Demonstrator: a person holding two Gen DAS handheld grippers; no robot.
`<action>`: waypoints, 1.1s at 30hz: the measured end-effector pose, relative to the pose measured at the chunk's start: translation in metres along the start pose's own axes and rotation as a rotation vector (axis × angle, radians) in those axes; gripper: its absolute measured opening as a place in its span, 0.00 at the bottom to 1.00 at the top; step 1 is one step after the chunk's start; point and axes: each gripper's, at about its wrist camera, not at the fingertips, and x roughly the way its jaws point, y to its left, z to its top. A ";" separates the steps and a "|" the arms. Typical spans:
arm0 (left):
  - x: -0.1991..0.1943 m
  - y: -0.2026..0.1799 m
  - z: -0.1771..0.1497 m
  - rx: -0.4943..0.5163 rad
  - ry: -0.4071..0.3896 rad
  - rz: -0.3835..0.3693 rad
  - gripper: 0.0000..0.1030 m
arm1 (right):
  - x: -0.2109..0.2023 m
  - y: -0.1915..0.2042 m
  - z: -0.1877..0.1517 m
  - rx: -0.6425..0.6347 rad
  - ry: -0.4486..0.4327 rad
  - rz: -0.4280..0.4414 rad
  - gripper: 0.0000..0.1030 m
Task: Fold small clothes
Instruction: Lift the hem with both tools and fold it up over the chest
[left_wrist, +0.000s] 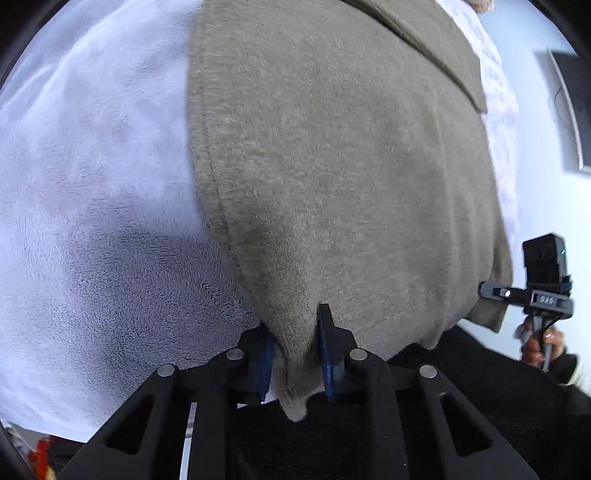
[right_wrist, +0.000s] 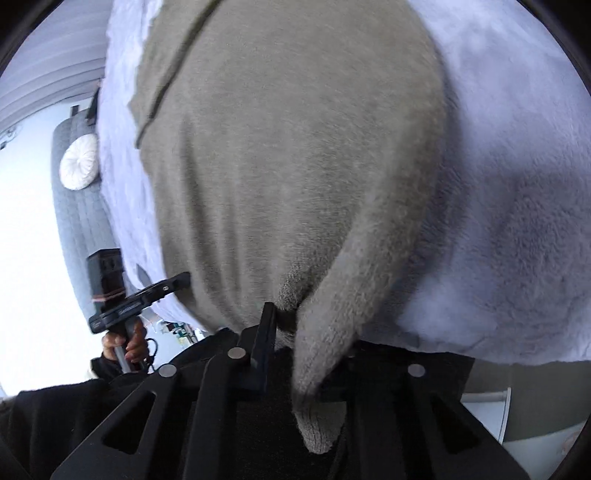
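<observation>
A grey-brown fleece garment (left_wrist: 332, 166) lies spread on a white plush blanket (left_wrist: 92, 203). My left gripper (left_wrist: 295, 343) is shut on its near corner, with a tuft of the cloth hanging out below the blue pads. In the right wrist view the same garment (right_wrist: 288, 166) fills the middle. My right gripper (right_wrist: 295, 332) is shut on the other near corner; its right finger is hidden under a fold of cloth. Each gripper shows in the other's view: the right gripper (left_wrist: 491, 290) at the garment's right edge, the left gripper (right_wrist: 181, 280) at its left edge.
The white blanket (right_wrist: 517, 221) covers the bed on both sides of the garment. A grey quilted headboard or chair (right_wrist: 77, 229) with a round white cushion (right_wrist: 79, 162) stands at the left. A person's hands (left_wrist: 539, 343) grip the handles; a black-clothed lap (left_wrist: 480, 387) is below.
</observation>
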 end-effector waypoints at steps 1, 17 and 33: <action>-0.006 0.004 0.001 -0.012 -0.017 -0.037 0.17 | -0.004 0.006 0.001 -0.012 -0.012 0.043 0.16; -0.103 0.012 0.128 -0.082 -0.407 -0.082 0.14 | -0.063 0.057 0.133 0.058 -0.365 0.352 0.12; -0.092 -0.023 0.137 0.072 -0.436 0.145 0.84 | -0.066 0.089 0.170 -0.184 -0.334 -0.272 0.72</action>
